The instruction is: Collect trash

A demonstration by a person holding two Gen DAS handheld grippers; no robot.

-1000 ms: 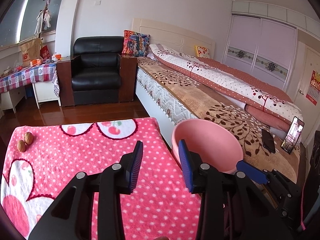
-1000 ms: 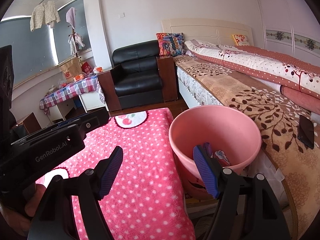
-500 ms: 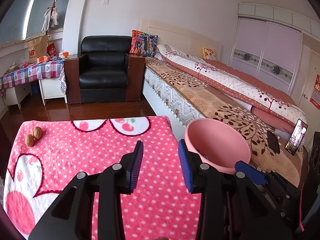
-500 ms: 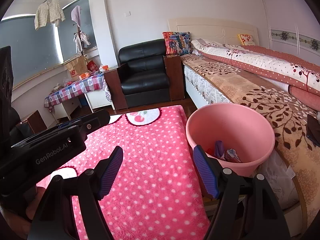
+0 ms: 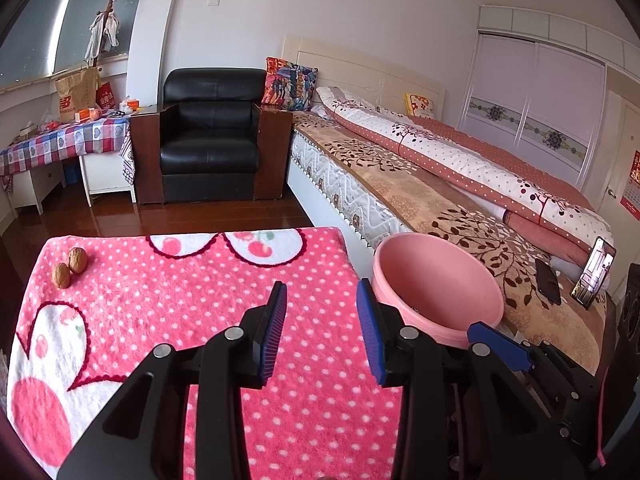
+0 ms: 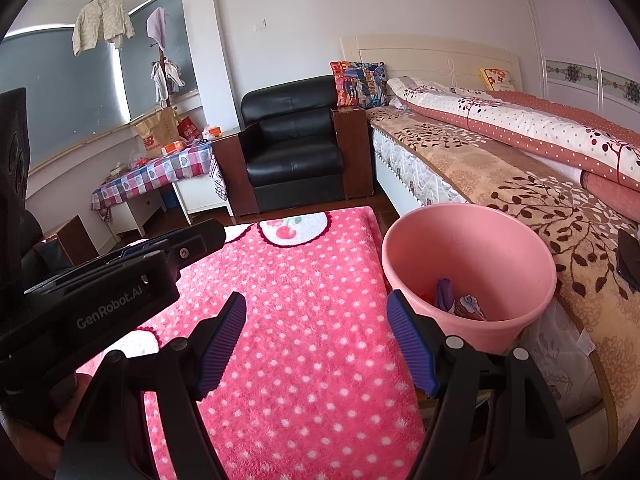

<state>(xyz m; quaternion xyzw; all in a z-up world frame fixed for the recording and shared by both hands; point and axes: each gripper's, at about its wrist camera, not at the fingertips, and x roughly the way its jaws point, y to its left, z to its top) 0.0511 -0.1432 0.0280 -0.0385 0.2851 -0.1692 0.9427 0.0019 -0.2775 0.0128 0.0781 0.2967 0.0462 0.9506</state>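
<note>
Left claw [image 5: 322, 316] and right claw [image 6: 316, 340], both of black plastic with ribbed blue pads, are hanging released and empty above the surface [image 5: 200, 300]. The surface is wearing a fleecy pink cloth dotted white, with white heart and cherry patches edged in dark red. Two walnuts [image 5: 70, 266], rounded, brown and wrinkled, are lying touching each other near the far left corner of the surface, well apart from the left claw. A smooth pink plastic bucket [image 6: 496, 264], round and tapering downward, is standing just beside the right edge of the surface, between it and the bed [image 6: 520, 184]. In the right wrist view, crumpled wrappers [image 6: 456, 300], purple and patterned, are lying at the bottom of the bucket. The body of the left claw, lettered "GenRobot.AI", is filling the near left of the right wrist view.

The cloth is lying open and flat between the claws and the far edge of the surface. The bed is carrying a leaf-patterned tan blanket and a rolled dotted quilt [image 5: 460, 160]; two phones [image 5: 592, 272] are sitting on the blanket right of the bucket. A glossy black leather armchair [image 5: 210, 136] with wooden sides is standing far off on the polished wood floor [image 5: 120, 220], beside a checked-cloth side table [image 5: 64, 144].
</note>
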